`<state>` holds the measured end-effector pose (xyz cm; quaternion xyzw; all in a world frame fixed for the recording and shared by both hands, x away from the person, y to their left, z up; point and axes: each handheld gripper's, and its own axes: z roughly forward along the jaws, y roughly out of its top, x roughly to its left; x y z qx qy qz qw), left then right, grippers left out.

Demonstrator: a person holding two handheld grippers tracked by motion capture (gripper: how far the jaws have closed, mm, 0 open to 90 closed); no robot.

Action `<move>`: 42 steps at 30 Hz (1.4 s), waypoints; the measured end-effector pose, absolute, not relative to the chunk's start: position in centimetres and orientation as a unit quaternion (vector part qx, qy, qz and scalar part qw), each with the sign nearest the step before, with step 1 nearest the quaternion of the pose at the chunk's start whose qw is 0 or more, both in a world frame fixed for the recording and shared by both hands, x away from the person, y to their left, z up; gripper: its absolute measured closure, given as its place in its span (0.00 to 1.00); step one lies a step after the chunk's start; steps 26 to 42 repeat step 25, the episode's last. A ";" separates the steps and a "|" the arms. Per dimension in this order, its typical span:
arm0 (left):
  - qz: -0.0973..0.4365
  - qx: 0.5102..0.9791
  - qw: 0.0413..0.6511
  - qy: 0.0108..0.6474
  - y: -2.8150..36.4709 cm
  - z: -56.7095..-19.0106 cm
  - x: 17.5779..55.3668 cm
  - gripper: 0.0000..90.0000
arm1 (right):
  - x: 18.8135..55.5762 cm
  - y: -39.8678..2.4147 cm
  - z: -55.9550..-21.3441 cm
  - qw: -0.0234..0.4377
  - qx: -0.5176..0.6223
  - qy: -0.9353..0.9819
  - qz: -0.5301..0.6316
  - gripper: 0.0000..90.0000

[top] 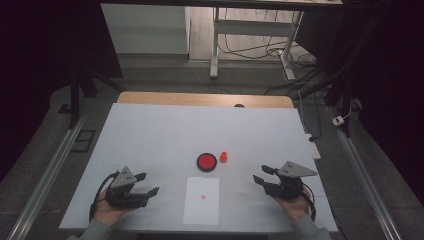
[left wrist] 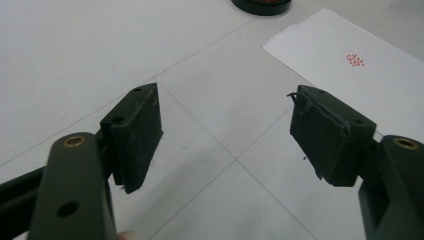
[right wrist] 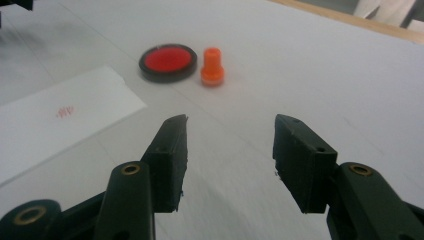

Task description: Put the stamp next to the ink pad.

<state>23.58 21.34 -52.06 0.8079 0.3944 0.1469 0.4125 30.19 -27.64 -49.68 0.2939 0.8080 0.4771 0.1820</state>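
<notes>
A round black ink pad with a red centre (top: 206,162) lies mid-table, and a small orange stamp (top: 223,157) stands upright just to its right. In front of them lies a white sheet of paper (top: 201,200) with a small red stamp mark (top: 202,196). My left gripper (top: 147,183) rests at the front left, open and holding nothing. My right gripper (top: 261,174) rests at the front right, open and holding nothing. In the right gripper view the ink pad (right wrist: 167,61) and stamp (right wrist: 212,66) lie ahead of the right gripper (right wrist: 230,137). The left gripper (left wrist: 226,107) points beside the paper (left wrist: 350,70).
The table (top: 150,135) has a white top with a wooden strip along its far edge. Beyond it are a desk frame (top: 250,35) and cables on the floor. A white power strip (top: 313,147) hangs at the table's right edge.
</notes>
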 end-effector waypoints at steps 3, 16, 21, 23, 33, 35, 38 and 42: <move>0.146 0.810 0.411 0.393 21.3 -52.1 23.4 0.32 | 29.7 -29.0 -50.0 0.181 0.306 0.805 0.475 0.53; 0.147 0.812 0.410 0.389 21.1 -52.1 23.3 0.32 | 28.9 -30.8 -50.6 0.182 0.319 0.804 0.468 0.53; 0.148 0.812 0.410 0.389 21.1 -52.1 23.3 0.32 | 28.9 -30.6 -50.7 0.181 0.314 0.810 0.462 0.53; 0.148 0.811 0.410 0.389 21.1 -52.1 23.3 0.32 | 28.9 -30.6 -50.7 0.179 0.314 0.808 0.465 0.53; 0.149 0.811 0.410 0.389 21.2 -52.0 23.3 0.32 | 28.9 -30.5 -50.6 0.180 0.313 0.808 0.466 0.52; 0.149 0.811 0.410 0.389 21.2 -52.0 23.3 0.32 | 28.9 -30.5 -50.6 0.180 0.313 0.808 0.466 0.52; 0.149 0.811 0.410 0.389 21.2 -52.0 23.3 0.32 | 28.9 -30.5 -50.6 0.180 0.313 0.808 0.466 0.52; 0.149 0.811 0.410 0.389 21.2 -52.0 23.3 0.32 | 28.9 -30.5 -50.6 0.180 0.313 0.808 0.466 0.52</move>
